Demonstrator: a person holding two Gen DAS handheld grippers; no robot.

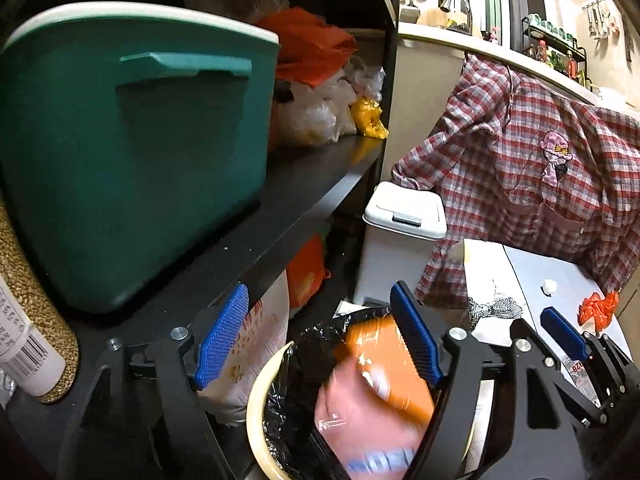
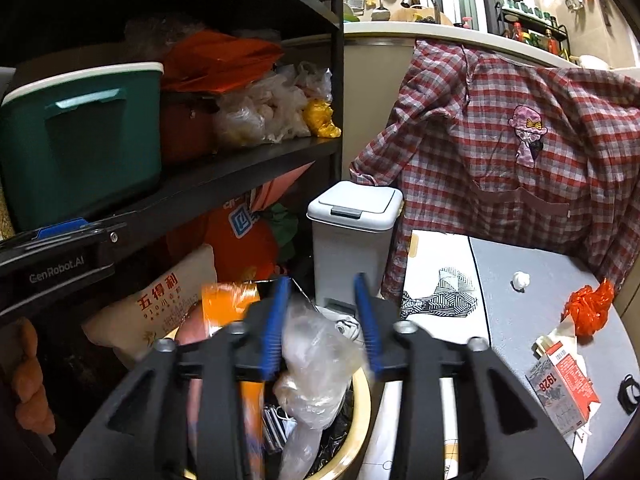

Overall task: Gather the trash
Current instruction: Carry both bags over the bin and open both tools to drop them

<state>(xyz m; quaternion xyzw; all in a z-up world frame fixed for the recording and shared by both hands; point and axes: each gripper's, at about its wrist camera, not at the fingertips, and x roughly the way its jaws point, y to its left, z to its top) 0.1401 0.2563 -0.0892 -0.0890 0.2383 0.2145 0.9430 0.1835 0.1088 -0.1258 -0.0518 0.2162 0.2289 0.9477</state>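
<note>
The left gripper is seen with its fingers spread wide above a cream-rimmed bin lined with a black bag; a blurred orange and pink packet lies between and below the pads, against or just beside the right-hand pad, and whether it is touched cannot be told because of the blur. The right gripper is held over the same bin, its fingers parted about halfway, with a crumpled clear plastic bag hanging between and beneath them; the pads are not seen to press on it, and a gap shows on the right-hand side. An orange packet is seen at the left of that gripper, over the bin. More trash is left on the grey tabletop: a white crumpled scrap, an orange plastic wad and a red and white carton near the edge. The bin is hemmed in closely on the left by a black shelf carrying a teal container, and by a sack below it. A white lidded bin stands just behind, and a plaid shirt hangs beyond the tabletop. Open room is found only above the bin and over the tabletop.
</note>
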